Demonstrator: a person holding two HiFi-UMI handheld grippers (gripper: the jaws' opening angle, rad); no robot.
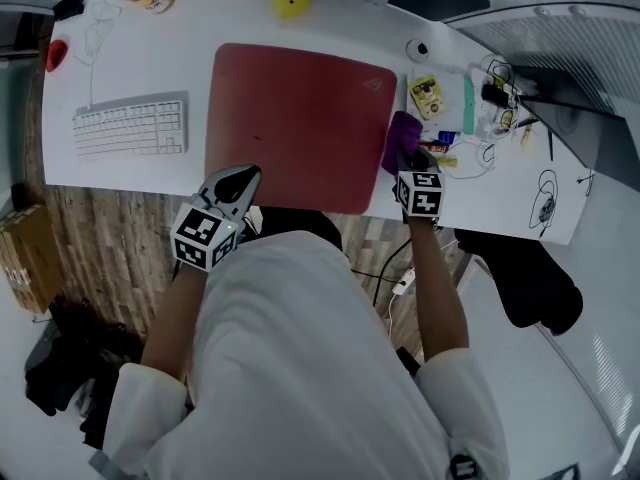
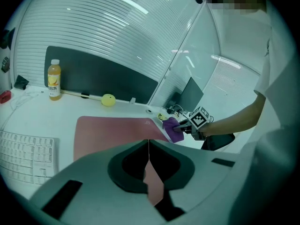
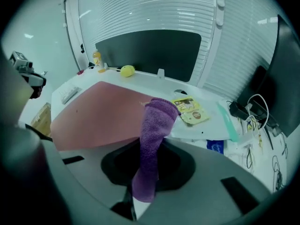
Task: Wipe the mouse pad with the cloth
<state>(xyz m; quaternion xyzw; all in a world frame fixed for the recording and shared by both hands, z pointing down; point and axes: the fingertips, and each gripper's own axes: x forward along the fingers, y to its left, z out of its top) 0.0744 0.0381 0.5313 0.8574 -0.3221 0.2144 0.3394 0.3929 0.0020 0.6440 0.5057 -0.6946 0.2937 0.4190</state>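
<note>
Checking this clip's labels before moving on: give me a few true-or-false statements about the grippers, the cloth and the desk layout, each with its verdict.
1. The right gripper is clamped on the purple cloth. True.
2. The left gripper grips a corner of the mouse pad. False: its jaws are together with nothing between them, near the pad's near edge.
3. The keyboard lies left of the mouse pad. True.
4. The cloth is spread flat across the pad's middle. False: it is bunched in the right gripper at the pad's right edge.

Bunched purple cloth (image 1: 400,143) sits beside flat red mouse pad (image 1: 300,118).
</note>
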